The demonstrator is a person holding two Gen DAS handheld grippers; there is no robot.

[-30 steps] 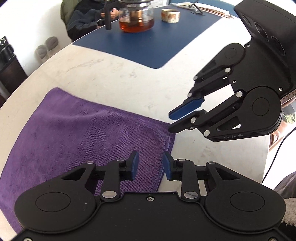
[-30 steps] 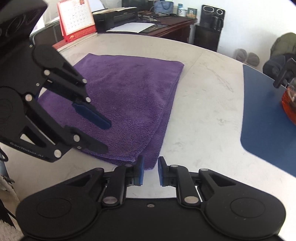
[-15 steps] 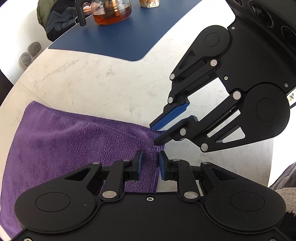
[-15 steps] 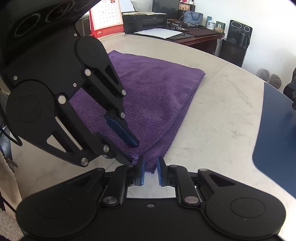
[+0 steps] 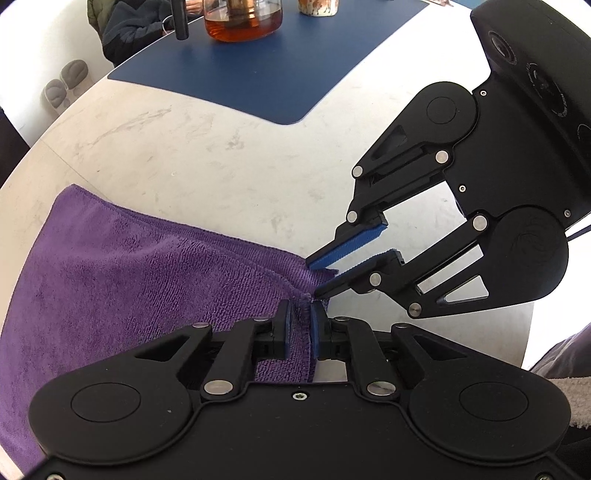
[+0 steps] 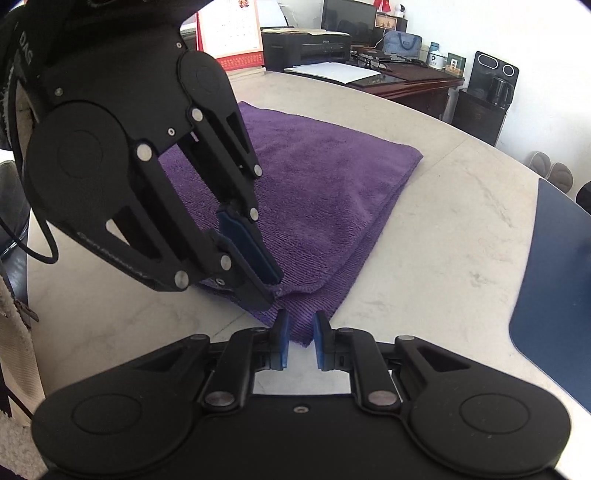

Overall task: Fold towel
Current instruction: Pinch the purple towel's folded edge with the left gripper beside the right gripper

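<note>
A purple towel (image 5: 129, 277), folded double, lies on the pale round table (image 5: 221, 166). In the left wrist view my left gripper (image 5: 300, 325) is shut on the near corner of the towel's top layer, which bunches between the blue pads. My right gripper (image 5: 316, 278) comes in from the right, its tips at the same corner. In the right wrist view the right gripper (image 6: 300, 339) has a narrow gap, and the bottom layer's corner of the towel (image 6: 314, 184) lies in it without being visibly pressed. The left gripper (image 6: 271, 291) pinches the top layer just beyond.
A blue mat (image 5: 258, 74) covers the far side of the table, with a glass teapot (image 5: 243, 18) and a cup (image 5: 317, 5) on it. A calendar (image 6: 229, 33) stands at the far edge beyond the towel. The table's edge runs close on the right.
My left gripper came down over the towel's corner and closed on the top layer. The right gripper edged forward, so the corner now lies between its fingers; its gap is unchanged.
</note>
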